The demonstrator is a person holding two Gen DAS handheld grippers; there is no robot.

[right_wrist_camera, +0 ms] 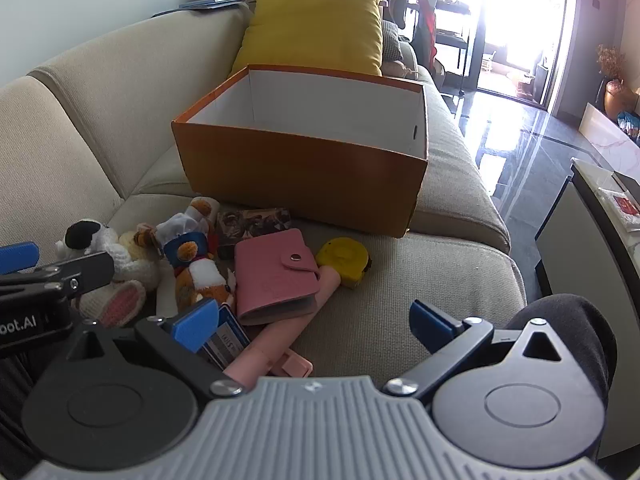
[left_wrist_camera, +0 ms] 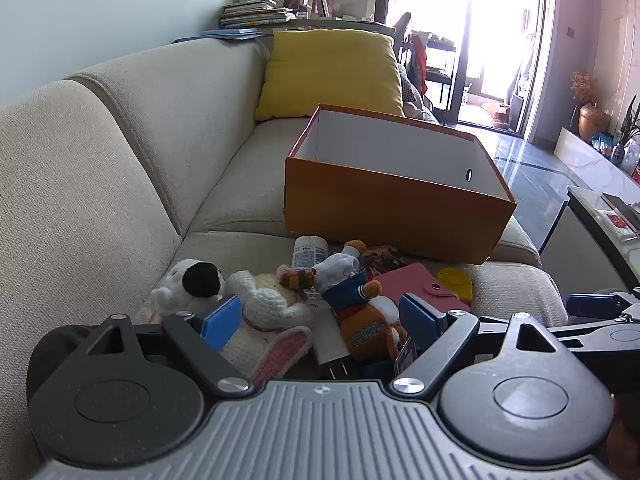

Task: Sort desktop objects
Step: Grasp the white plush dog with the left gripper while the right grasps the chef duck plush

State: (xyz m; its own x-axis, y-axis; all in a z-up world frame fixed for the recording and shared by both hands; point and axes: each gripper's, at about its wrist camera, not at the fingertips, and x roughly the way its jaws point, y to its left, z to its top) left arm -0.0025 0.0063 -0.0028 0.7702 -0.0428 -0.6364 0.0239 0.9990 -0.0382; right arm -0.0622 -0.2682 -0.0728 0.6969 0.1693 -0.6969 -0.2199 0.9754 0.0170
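In front of the orange box [right_wrist_camera: 300, 168], on the sofa, toys and a pink wallet [right_wrist_camera: 276, 276] lie unsorted (box interior looks bare). Left gripper [left_wrist_camera: 320, 320] and right gripper [right_wrist_camera: 316, 326] both spread, holding nothing; sorting apparently not begun.

yellow cushion [left_wrist_camera: 332, 74] @ sofa [left_wrist_camera: 120, 152] back corner | book stack [left_wrist_camera: 256, 12] behind sofa backrest | copper vase [right_wrist_camera: 616, 98] by window, far rt

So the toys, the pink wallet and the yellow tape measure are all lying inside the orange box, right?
No. They lie on the sofa in front of the box, as the right wrist view shows: toys, wallet, tape measure.
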